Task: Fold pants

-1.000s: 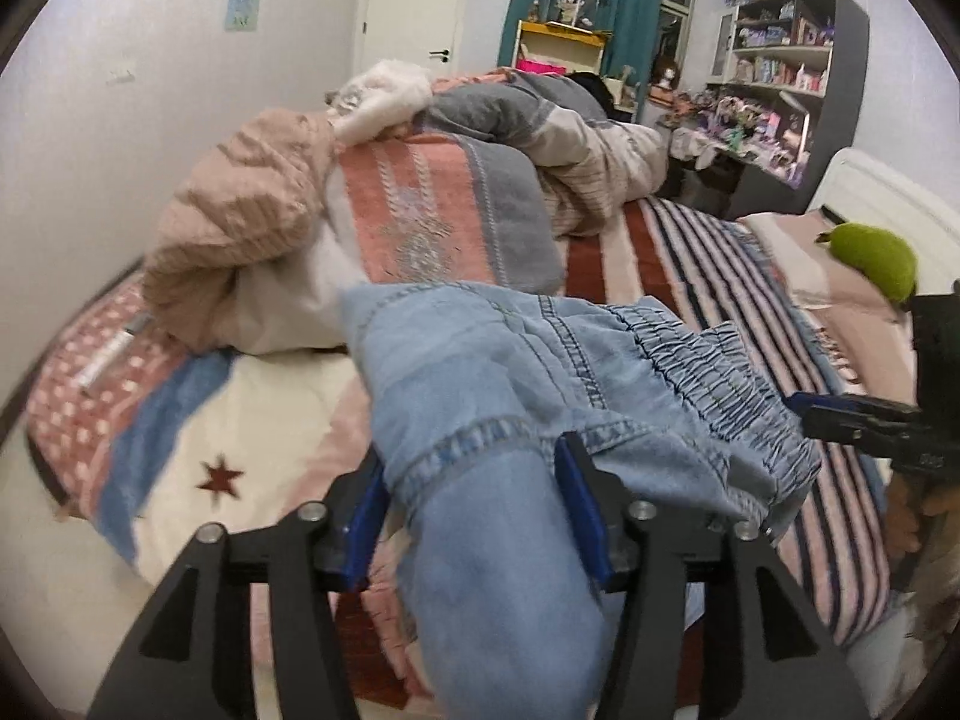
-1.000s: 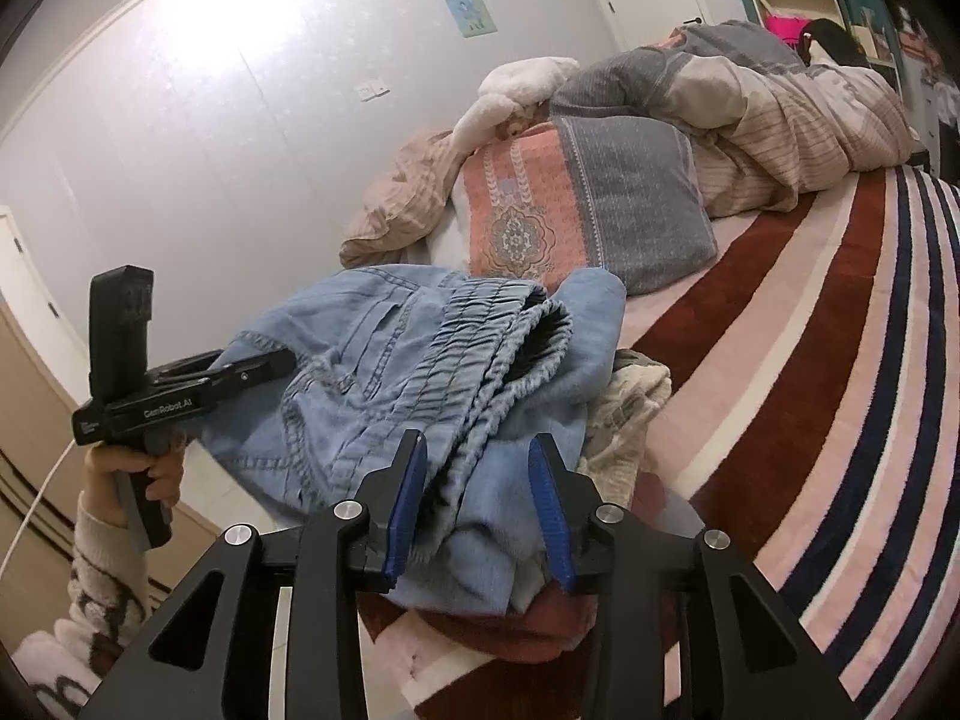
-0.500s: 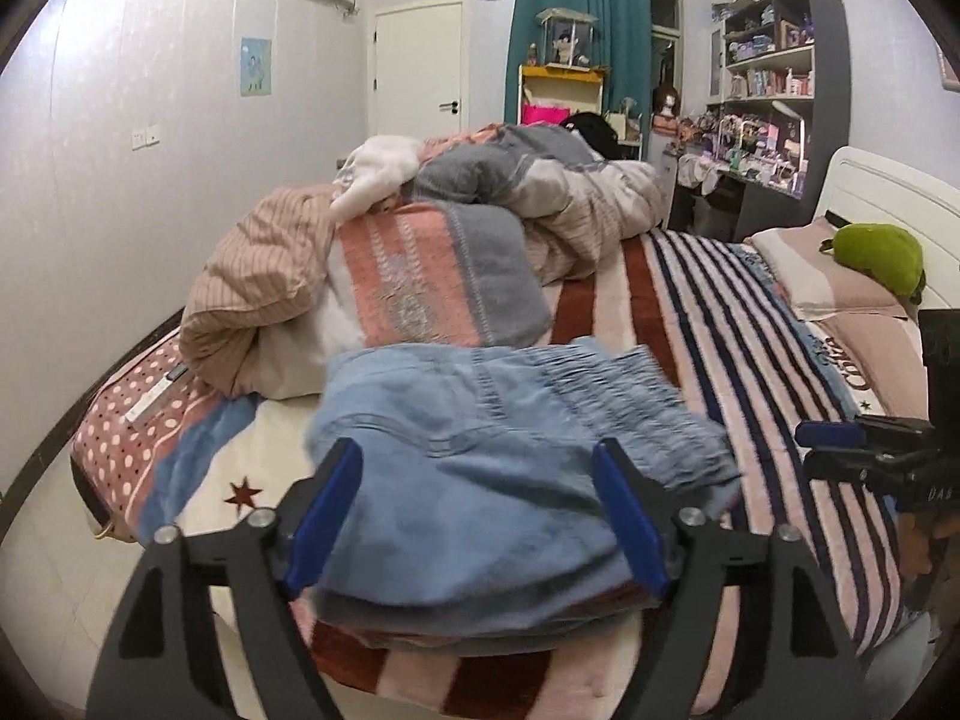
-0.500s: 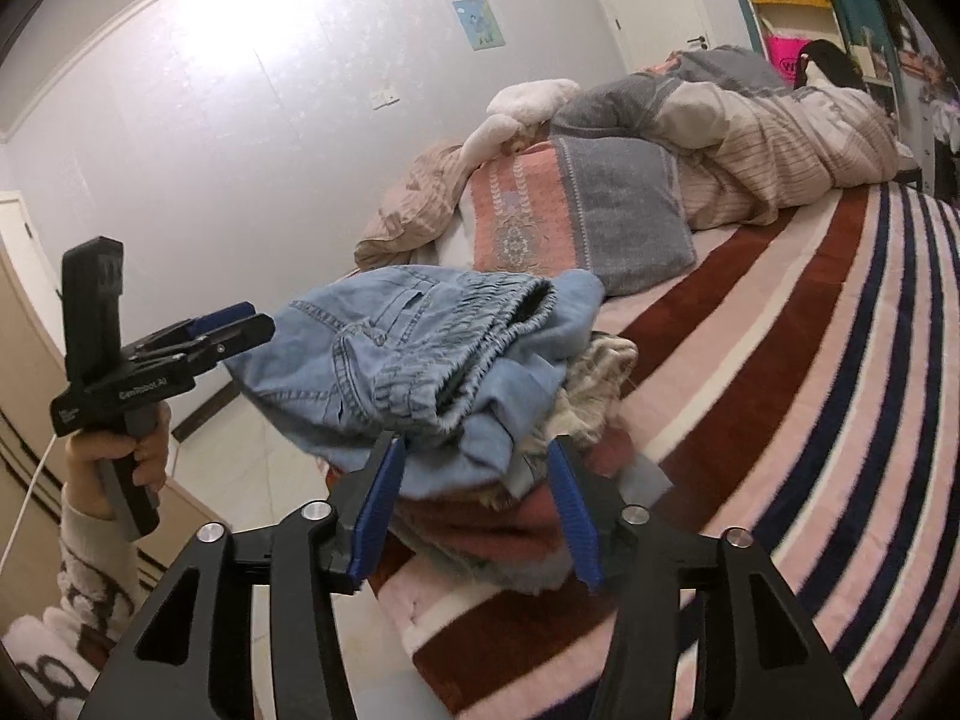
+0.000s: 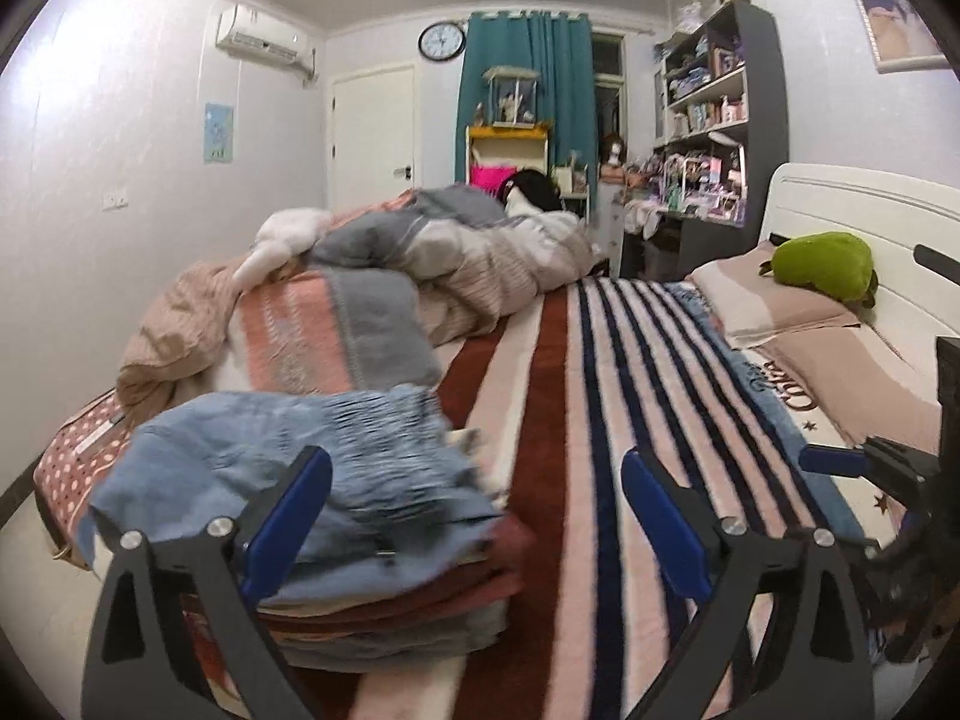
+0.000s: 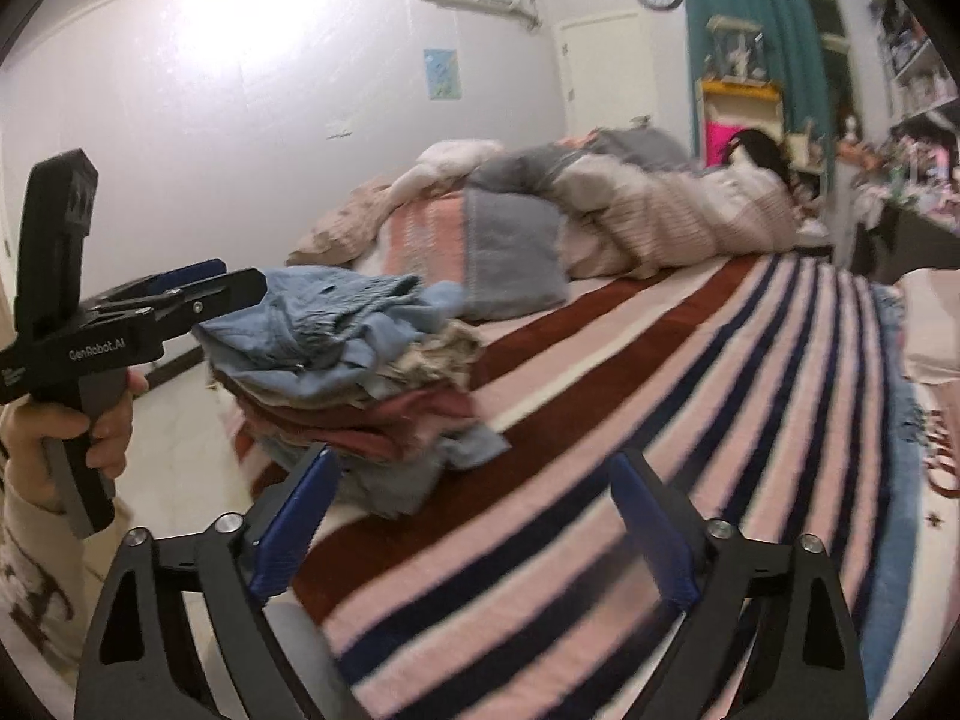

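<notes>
The folded light-blue denim pants (image 5: 288, 468) (image 6: 324, 324) lie on top of a stack of folded clothes (image 5: 390, 612) (image 6: 372, 426) at the near corner of the bed. My left gripper (image 5: 474, 480) has drawn back from the stack. Its jaws are opening wide, and the pads press on nothing, though the pants show behind its left finger. My right gripper (image 6: 474, 474) hovers over the striped blanket to the right of the stack, its jaws also opening and holding nothing. In the right wrist view, a hand (image 6: 60, 438) holds the left gripper (image 6: 240, 277) beside the stack.
A striped blanket (image 5: 600, 420) covers the bed. Bunched duvets and a patterned pillow (image 5: 336, 336) lie behind the stack. Pillows with a green plush toy (image 5: 822, 264) sit by the white headboard on the right. Crowded shelves (image 5: 708, 120) stand at the back, and pale floor (image 6: 180, 450) lies left of the bed.
Both grippers let go of the denim pants, opened wide and pulled back. The pants now rest folded on top of the stack.
</notes>
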Demonstrator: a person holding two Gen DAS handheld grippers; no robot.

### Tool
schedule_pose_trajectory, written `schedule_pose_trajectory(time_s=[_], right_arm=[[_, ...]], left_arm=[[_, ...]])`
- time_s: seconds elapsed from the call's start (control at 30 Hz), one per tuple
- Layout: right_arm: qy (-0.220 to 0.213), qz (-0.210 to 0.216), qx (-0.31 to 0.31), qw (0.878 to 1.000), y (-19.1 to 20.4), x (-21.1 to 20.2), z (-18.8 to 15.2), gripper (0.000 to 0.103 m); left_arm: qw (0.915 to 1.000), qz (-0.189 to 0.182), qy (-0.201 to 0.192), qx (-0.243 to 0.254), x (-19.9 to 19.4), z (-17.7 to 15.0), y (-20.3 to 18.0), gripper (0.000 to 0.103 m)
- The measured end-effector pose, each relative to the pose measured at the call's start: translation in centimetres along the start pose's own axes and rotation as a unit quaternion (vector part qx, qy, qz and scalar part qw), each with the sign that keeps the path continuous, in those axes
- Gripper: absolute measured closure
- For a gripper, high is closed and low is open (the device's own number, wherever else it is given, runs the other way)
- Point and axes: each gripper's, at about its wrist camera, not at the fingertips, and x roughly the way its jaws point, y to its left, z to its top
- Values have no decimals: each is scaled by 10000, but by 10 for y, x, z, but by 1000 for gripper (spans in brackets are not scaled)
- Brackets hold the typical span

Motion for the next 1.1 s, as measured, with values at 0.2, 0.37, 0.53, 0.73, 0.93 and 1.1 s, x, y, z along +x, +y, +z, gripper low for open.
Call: schedule_pose_trajectory(time_s=[0.2, 0.37, 0.53, 0.73, 0.93, 1.1], right_arm=[[-673, -730, -134, 9950, -26, -63, -33, 1], [-1005, -1322, -233, 9858, -41, -106, -58, 1], [-1090, -1494, -139, 9827, -56, -126, -70, 1], [-1201, -1494, -16, 9815, -68, -137, -76, 1], [-1270, -1539, 100, 9798, -72, -139, -74, 1], [-1295, -1604, 148, 9784, -75, -142, -75, 1]], left_arm=[[9983, 107, -568, -36, -10, -16, -66, 2], [9969, -120, -771, -16, -14, -28, -112, 1], [9967, -157, -789, 69, -10, -30, -136, 1], [9968, -61, -797, 70, -10, -30, -144, 1], [9972, -32, -741, 110, -5, -30, -148, 1], [9970, -108, -768, 69, -7, -31, -150, 1]])
